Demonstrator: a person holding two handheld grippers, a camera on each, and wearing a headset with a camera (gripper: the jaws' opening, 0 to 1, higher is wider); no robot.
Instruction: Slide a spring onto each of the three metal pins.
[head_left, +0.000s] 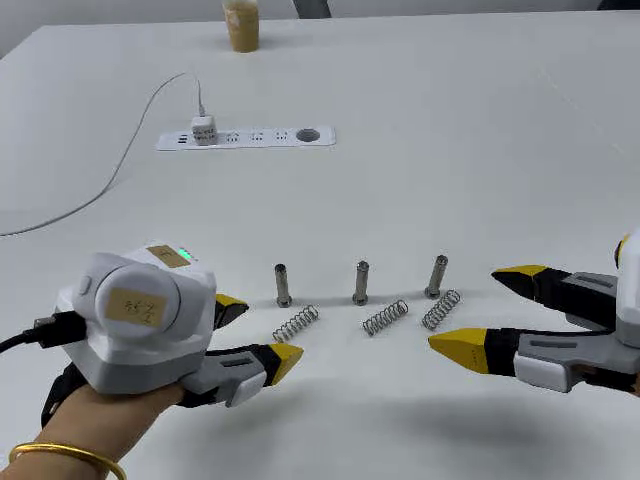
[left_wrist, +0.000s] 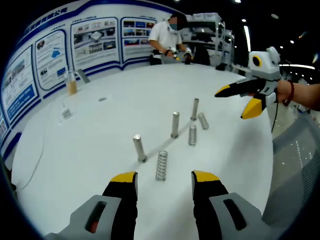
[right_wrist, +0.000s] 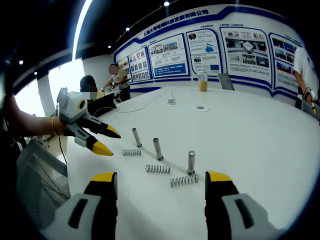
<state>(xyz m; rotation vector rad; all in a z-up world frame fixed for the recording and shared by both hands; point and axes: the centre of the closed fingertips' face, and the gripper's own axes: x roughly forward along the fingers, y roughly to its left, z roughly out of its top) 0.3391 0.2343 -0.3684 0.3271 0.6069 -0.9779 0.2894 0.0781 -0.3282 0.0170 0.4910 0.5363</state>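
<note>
Three metal pins stand upright in a row on the white table: left pin (head_left: 283, 285), middle pin (head_left: 361, 282), right pin (head_left: 437, 276). In front of each lies a loose spring: left spring (head_left: 295, 323), middle spring (head_left: 385, 317), right spring (head_left: 441, 309). My left gripper (head_left: 255, 335) is open at the lower left, its yellow tips just short of the left spring (left_wrist: 161, 165). At the right my right gripper (head_left: 492, 310) is open too, its jaws pointing at the right spring (right_wrist: 184, 180) and right pin (right_wrist: 191, 162). Neither holds anything.
A white power strip (head_left: 245, 137) with a plugged-in charger and cable lies mid-table. A cup of brownish drink (head_left: 241, 24) stands at the far edge. People (left_wrist: 168, 41) stand beyond the table near wall display boards.
</note>
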